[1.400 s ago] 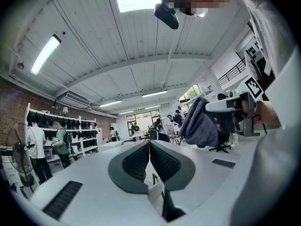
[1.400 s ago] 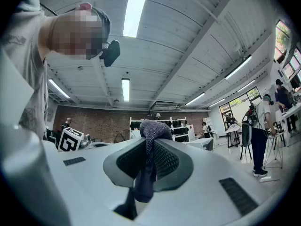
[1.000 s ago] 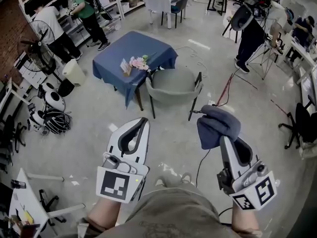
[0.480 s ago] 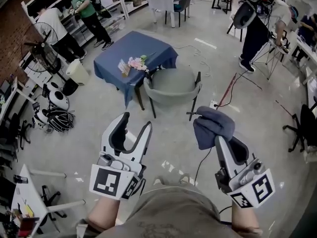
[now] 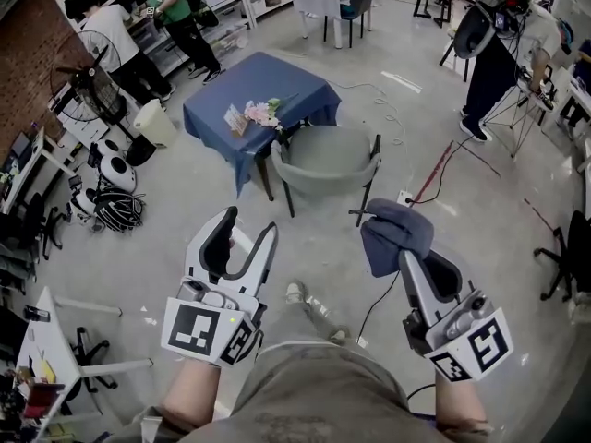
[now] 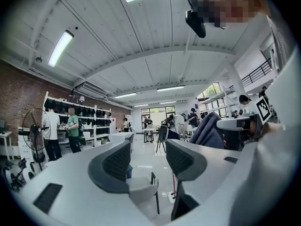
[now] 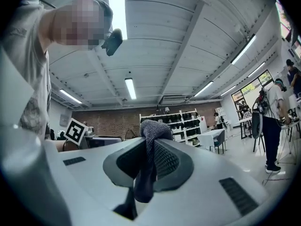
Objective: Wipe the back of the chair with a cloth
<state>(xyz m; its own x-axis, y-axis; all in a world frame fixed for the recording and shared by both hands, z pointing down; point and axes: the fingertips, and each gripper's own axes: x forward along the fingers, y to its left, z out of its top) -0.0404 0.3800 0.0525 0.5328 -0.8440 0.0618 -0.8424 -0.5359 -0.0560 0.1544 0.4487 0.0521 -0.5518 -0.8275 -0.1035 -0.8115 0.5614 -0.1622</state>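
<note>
Gaping now after being shut, left gripper jaws empty, right gripper jaws clamped on cloth

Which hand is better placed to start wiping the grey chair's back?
Right, probably. The right gripper is shut on the blue cloth, with the chair ahead; the left gripper is open and empty.

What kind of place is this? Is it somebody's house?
Probably not a house. It looks like a workshop or lab: storage shelves against a brick wall, cables across the bare floor, and several people at work.
</note>
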